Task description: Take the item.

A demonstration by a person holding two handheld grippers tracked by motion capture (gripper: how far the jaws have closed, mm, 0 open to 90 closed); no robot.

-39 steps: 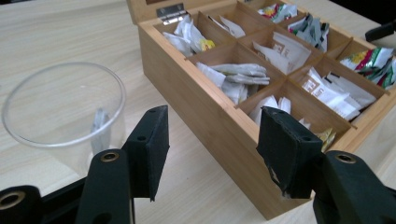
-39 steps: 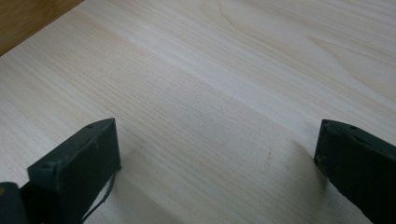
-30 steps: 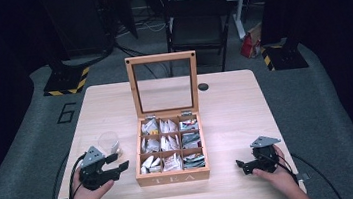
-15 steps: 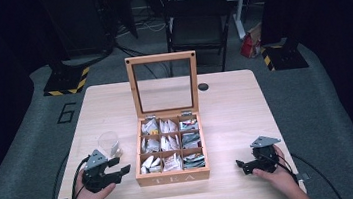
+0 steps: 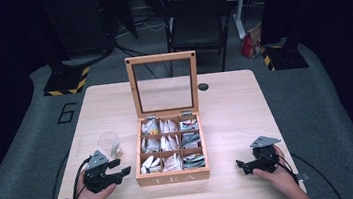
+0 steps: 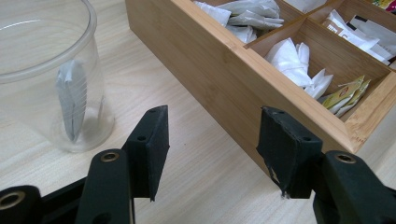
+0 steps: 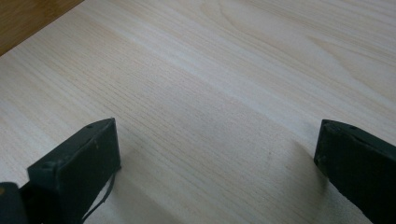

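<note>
Your left hand-held gripper (image 5: 118, 170) sits low over the pale wooden table (image 5: 230, 98) with its jaws spread wide and nothing between them, just beside the open bamboo tea box with 9 compartments (image 5: 173, 173). A clear plastic cup holding 1 white tea packet (image 6: 51, 79) stands near it. Your right hand-held gripper (image 5: 241, 165) rests wide apart and bare, well apart from the box.

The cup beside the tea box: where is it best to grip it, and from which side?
Grip the cup across its round wall, probably about mid-height, coming level from the left gripper's side. It stands upright and apart from the box, its wall tapers downward, and a tea bag stands inside, so reaching in from above seems worse.
</note>
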